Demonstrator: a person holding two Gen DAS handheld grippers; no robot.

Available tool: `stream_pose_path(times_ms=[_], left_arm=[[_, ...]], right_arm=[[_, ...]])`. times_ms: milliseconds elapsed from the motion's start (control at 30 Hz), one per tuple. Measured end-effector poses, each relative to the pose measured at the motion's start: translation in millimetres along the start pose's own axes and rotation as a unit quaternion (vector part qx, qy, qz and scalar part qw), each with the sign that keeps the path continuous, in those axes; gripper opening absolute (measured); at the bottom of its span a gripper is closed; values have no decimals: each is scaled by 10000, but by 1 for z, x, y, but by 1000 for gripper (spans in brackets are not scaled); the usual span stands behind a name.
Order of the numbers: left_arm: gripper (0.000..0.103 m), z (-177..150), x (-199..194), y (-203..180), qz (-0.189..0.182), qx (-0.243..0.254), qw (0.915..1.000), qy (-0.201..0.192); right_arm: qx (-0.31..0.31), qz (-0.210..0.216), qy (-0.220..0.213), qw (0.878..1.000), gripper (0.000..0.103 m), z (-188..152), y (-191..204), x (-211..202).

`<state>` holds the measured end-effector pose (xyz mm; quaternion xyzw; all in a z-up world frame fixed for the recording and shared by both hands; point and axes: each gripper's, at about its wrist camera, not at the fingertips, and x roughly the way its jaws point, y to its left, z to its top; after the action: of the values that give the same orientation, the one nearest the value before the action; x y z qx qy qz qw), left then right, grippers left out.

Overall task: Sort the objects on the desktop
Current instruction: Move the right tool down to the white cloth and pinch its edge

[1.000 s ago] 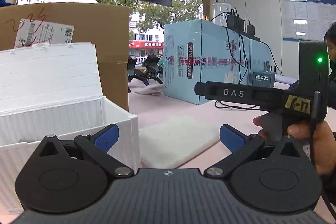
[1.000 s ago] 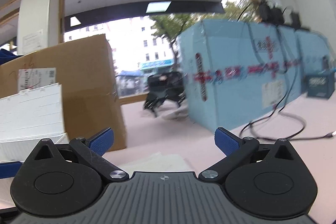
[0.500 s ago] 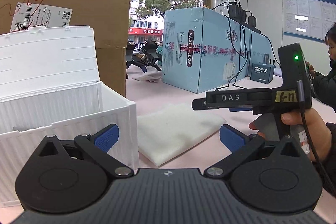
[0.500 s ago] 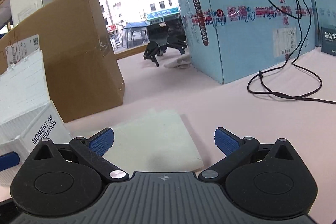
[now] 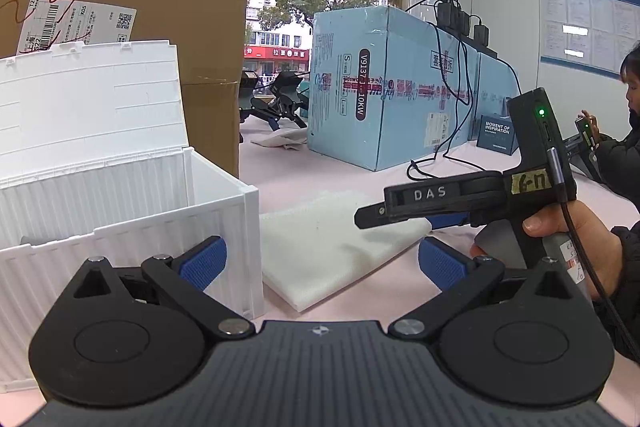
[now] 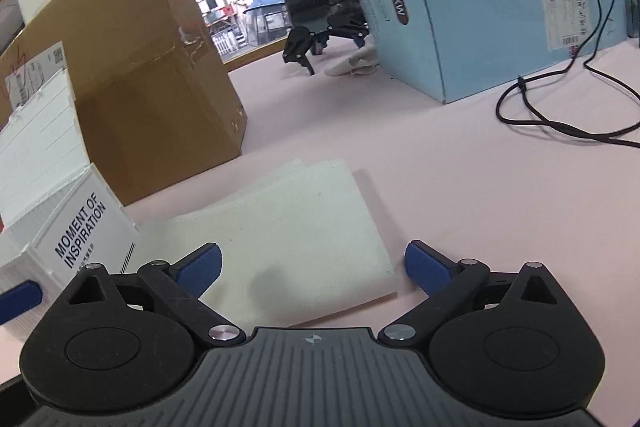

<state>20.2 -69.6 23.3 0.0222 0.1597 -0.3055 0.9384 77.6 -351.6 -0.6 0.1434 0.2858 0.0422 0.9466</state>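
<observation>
The white storage box (image 6: 86, 227) carries "MOMENT OF INSPIRATION" in black on its end panel. Right of it, the right gripper (image 5: 440, 193) bears "DAS" on its black arm. Behind that, a small dark box (image 5: 497, 135) reads "MOMENT OF INSPIRATION". The blue carton (image 5: 380, 99) beside it shows "V9137" and "10KW" on a dark oval label.

The right tongs (image 6: 312, 261) are being tipped downward and lowered toward the white pad (image 6: 288, 227), which is now being framed between their wide-spread fingers instead of the ceiling and window. The left tongs (image 5: 320, 259) are being pitched down slightly, so more of the desk (image 5: 328, 171) is being shown.
</observation>
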Motion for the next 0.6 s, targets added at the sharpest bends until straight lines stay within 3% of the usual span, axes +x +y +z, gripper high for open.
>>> stream_pose_path(times_ms=[67,133,200,233,267,500,600], left_arm=[[103,0,0,0,-2,-3,10000,15],[103,0,0,1,-4,-7,10000,29],[103,0,1,0,-5,-9,10000,41],[103,0,1,0,-4,-11,10000,46],[103,0,1,0,-5,-12,10000,52],[103,0,1,-1,-2,-12,10000,80],[103,-1,2,0,0,-9,10000,94]], right_arm=[[-71,13,15,10000,75,1,1,0],[-120,70,40,9999,64,1,0,0],[-241,172,102,9995,49,2,0,0],[-301,224,133,9992,35,3,0,0],[-343,235,151,9990,30,3,0,0],[-338,290,154,9989,12,4,0,-2],[-339,309,150,9988,11,5,1,-5]])
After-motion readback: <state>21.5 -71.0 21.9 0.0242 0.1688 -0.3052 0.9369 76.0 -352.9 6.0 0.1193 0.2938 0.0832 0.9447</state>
